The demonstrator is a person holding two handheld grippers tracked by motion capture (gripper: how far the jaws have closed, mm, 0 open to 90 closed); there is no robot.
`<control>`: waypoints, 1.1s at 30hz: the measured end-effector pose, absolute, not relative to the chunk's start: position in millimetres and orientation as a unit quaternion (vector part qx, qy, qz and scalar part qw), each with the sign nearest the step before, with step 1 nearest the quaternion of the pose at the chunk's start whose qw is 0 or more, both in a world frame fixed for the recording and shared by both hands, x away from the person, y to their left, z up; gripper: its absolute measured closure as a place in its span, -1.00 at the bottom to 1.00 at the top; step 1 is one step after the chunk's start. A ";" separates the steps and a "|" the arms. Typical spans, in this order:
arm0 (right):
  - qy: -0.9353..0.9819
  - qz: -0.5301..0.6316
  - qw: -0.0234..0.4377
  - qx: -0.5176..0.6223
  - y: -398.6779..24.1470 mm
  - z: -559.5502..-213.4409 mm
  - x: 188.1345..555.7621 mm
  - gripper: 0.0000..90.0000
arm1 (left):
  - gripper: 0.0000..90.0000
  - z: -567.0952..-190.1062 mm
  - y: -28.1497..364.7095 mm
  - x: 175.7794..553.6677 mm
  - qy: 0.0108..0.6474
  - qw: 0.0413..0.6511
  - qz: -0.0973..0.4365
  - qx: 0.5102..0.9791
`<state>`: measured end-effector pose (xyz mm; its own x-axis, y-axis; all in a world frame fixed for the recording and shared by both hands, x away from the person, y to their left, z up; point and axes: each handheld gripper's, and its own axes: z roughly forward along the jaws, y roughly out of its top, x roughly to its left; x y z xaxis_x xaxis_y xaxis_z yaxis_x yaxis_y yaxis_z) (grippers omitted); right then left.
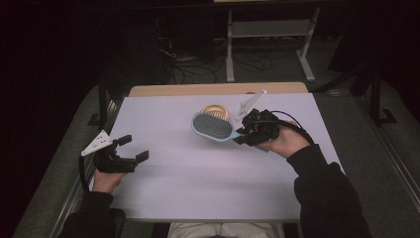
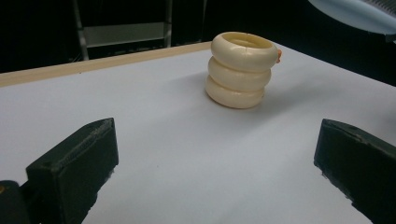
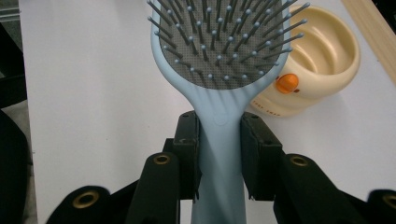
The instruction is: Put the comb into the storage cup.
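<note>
Now, right tongs (image 3: 219, 140): clamping the brush (image 3: 219, 60) by the neck of its pale blue handle, one pad pressing on each side, bristles facing up.
Left tongs (image 2: 215, 163): standing wide apart with nothing between them, hovering low over the counter (image 1: 198, 173) at its left edge.
Brush position: being held off the counter at the far right; in the high view its head (image 1: 213, 126) is pointing left and lying in front of the cup (image 1: 216, 110).
Cup: sitting upright on the counter just past the brush head, a cream, ribbed pot with a small orange knob on its side; seen from the left tongs' camera (image 2: 241, 70) it is standing alone, well apart from those tongs.
Step in hand: probably carrying the brush toward the cup, to stand it inside.
Risk, pivot: the grip is sitting on a narrow, tapering, smooth neck, so the heavy head could be swinging down or twisting between the pads as the hand tilts.
Risk, cup: it is looking light and nothing is steadying it; a brush head or handle catching the rim could be tipping or shoving it toward the far edge.
Risk, fit: the head is looking about as wide as the mouth, so going in head first could be jamming.
</note>
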<state>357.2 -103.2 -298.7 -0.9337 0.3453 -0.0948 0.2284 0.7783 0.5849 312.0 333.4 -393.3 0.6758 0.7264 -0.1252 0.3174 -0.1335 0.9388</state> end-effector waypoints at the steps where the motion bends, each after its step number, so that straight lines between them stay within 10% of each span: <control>1: 0.937 0.296 0.102 0.154 -103.2 -296.8 357.6 0.52 | -1.00 -393.3 333.3 311.8 0.358 0.553 0.185 0.730; 33: 0.921 0.319 0.145 0.170 -105.4 -256.4 372.9 0.52 | -1.00 -379.4 337.4 317.4 0.391 0.563 0.184 0.705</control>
<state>372.9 -105.4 -256.4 -0.9000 0.4055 -0.1596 0.2202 0.7392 0.6365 317.4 337.4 -379.4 0.6271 0.7577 -0.1804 0.3439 -0.0615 0.9370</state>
